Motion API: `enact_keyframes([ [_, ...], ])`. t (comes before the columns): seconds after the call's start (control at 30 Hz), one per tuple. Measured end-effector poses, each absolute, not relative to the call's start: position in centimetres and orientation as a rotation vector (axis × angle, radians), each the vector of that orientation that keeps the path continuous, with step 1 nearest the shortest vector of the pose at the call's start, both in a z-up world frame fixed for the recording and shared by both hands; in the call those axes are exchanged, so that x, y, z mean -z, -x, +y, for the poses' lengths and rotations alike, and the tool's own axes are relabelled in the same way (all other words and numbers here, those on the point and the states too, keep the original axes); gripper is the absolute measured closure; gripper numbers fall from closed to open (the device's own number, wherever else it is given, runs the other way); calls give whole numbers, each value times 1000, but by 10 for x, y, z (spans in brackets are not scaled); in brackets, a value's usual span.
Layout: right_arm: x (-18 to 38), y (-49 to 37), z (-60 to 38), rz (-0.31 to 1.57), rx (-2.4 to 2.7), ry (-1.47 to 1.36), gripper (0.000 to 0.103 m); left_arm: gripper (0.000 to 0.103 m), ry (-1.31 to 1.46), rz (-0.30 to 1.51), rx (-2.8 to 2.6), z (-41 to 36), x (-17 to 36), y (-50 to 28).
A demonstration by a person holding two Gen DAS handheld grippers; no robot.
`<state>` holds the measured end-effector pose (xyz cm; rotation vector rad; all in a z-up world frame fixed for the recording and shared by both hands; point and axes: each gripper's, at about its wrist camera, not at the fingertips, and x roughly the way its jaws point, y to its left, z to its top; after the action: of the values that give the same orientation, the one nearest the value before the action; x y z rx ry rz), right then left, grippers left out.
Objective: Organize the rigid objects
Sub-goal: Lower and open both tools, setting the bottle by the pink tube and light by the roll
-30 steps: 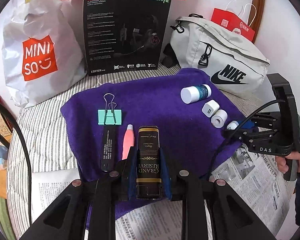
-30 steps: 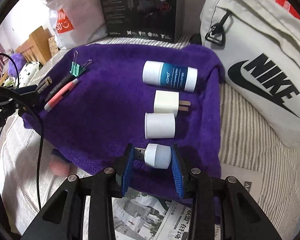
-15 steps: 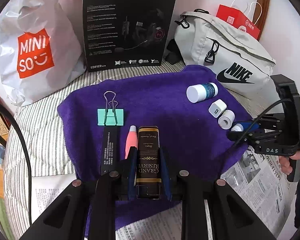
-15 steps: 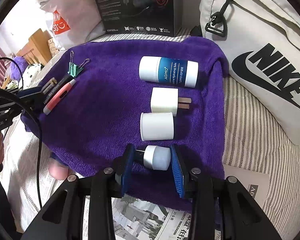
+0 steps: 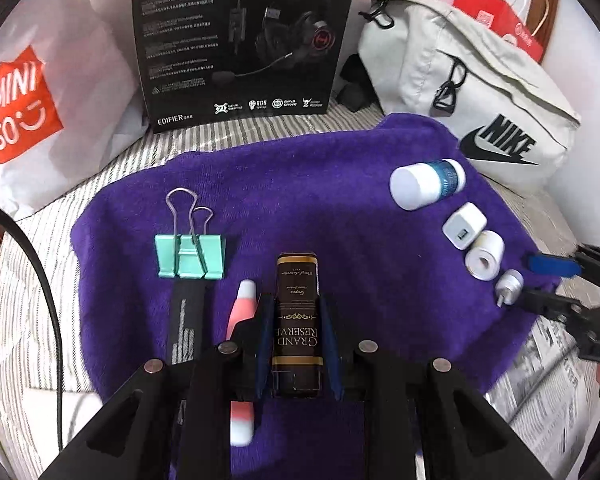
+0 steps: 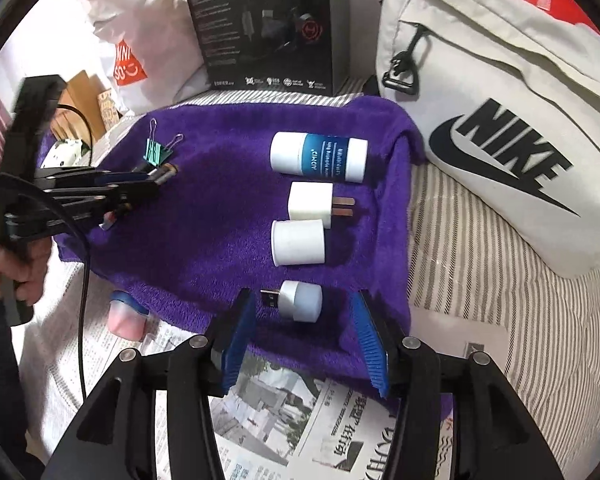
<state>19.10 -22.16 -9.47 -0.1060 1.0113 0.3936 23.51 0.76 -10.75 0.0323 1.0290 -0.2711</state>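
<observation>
purple towel (image 5: 340, 208) filled mid-frame, soft underlay. black grand reserve box (image 5: 298, 320), lower centre, clamped in left claw (image 5: 296, 320); likely light, stiff, smooth, best held on its long sides. small usb light (image 6: 302, 300), lower centre, lay free between right claw (image 6: 304, 316) pads, spread apart; likely light, rolls easily.

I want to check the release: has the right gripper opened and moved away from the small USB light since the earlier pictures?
Yes. The right gripper is now open, and the USB light lies free on the purple towel, beyond the fingertips, nearer the white cylinder.
</observation>
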Motion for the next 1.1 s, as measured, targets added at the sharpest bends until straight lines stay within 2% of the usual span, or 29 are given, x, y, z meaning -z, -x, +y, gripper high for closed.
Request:
enact_keyframes([
  [0.3, 90, -182, -222, 983, -402, 71, 48, 80, -34, 1036, 246, 4, 113, -262],
  [0.7, 87, -172, -223, 962, -393, 67, 45, 79, -125, 1037, 223, -5, 115, -261],
  [0.8, 82, -166, -227, 960, -380, 66, 45, 75, -116, 1044, 227, -4, 115, -259],
  [0.97, 77, -148, -226, 965, -369, 77, 44, 59, -131, 1055, 232, -8, 115, -243],
  [1.1, 75, -129, -221, 964, -389, 74, 44, 59, -138, 1066, 240, -11, 110, -220],
])
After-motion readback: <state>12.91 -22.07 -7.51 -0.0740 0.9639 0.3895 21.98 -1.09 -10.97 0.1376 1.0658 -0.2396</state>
